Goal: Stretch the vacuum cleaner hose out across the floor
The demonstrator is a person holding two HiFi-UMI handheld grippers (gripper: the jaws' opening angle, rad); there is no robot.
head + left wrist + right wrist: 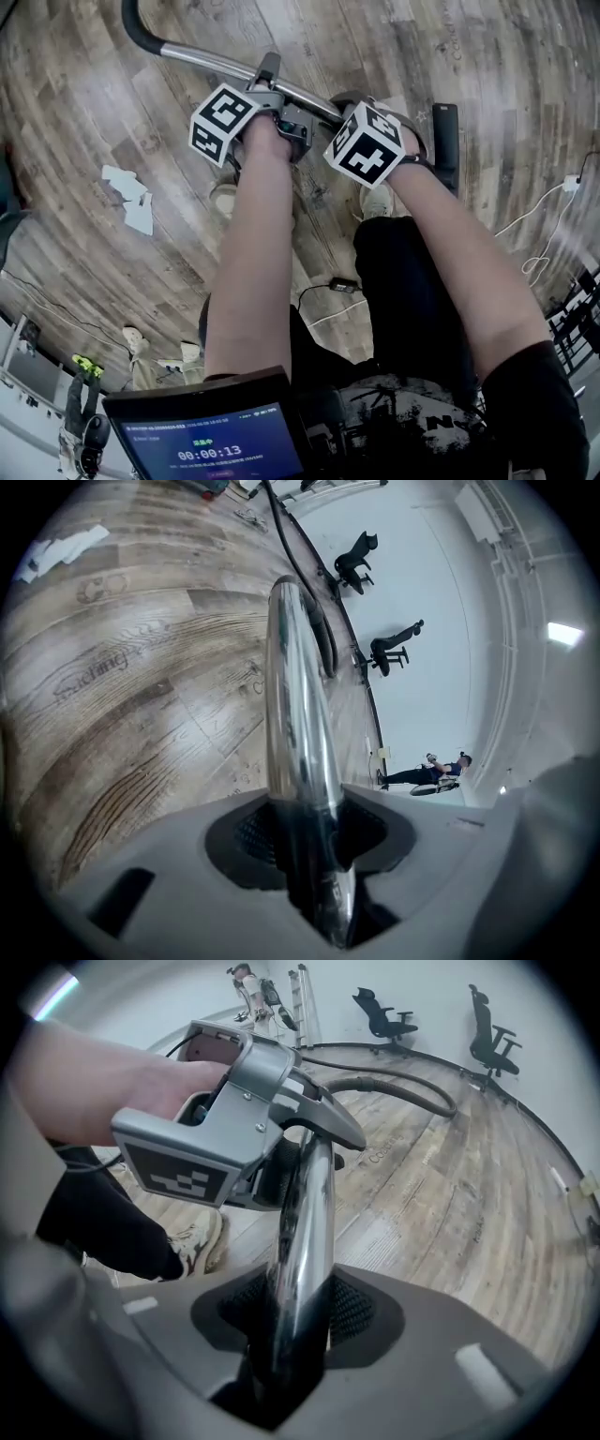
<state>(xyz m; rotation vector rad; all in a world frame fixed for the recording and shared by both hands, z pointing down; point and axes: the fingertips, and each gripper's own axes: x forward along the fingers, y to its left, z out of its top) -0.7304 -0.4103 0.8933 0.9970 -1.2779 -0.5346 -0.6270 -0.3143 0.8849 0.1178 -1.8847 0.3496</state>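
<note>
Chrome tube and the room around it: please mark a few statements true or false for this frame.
1. The left gripper and the right gripper both clamp the chrome tube. True.
2. The floor is carpeted. False: it is wood-look planking.
3. White paper scraps lie on the floor, left of the person's legs in the head view. True.
4. No chairs are in the room. False: two black office chairs stand near the far wall in the right gripper view.
5. A dark hose curves off from the tube's far end. True.
</note>
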